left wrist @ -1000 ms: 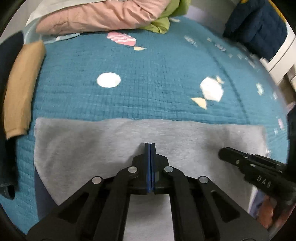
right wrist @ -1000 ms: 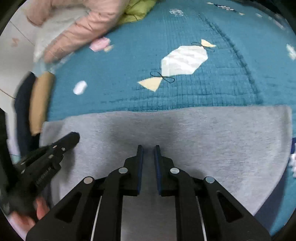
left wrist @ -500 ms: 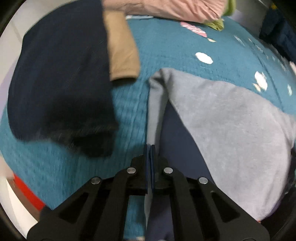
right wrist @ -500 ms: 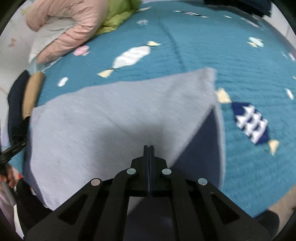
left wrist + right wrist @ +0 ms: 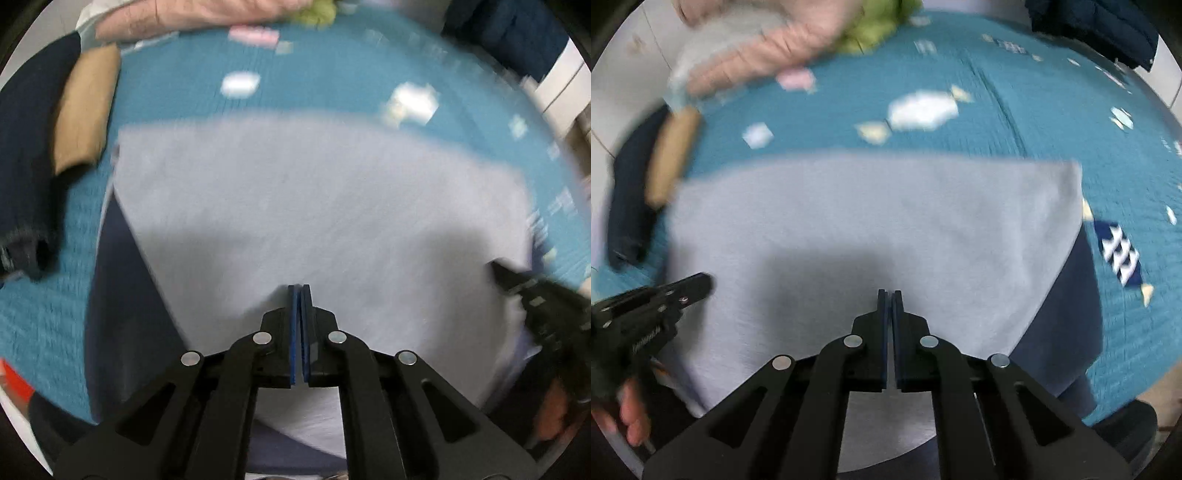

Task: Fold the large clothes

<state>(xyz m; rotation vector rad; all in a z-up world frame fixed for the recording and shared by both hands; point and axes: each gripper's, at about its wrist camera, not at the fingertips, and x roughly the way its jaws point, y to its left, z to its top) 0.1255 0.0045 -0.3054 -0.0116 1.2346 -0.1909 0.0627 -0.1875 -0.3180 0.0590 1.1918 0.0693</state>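
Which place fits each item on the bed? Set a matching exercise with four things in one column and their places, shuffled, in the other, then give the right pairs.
Column one:
1. large grey fleece garment with navy outer side
2. tan folded cloth
3. pink quilted jacket
4. white candy shape printed on the teal quilt

Column two:
A. at the far edge of the bed, beside a green cloth
B. spread nearest the grippers
C. on the left, lying against dark navy clothing
D. just beyond the grey garment's far edge

Pairs: 1-B, 2-C, 3-A, 4-D
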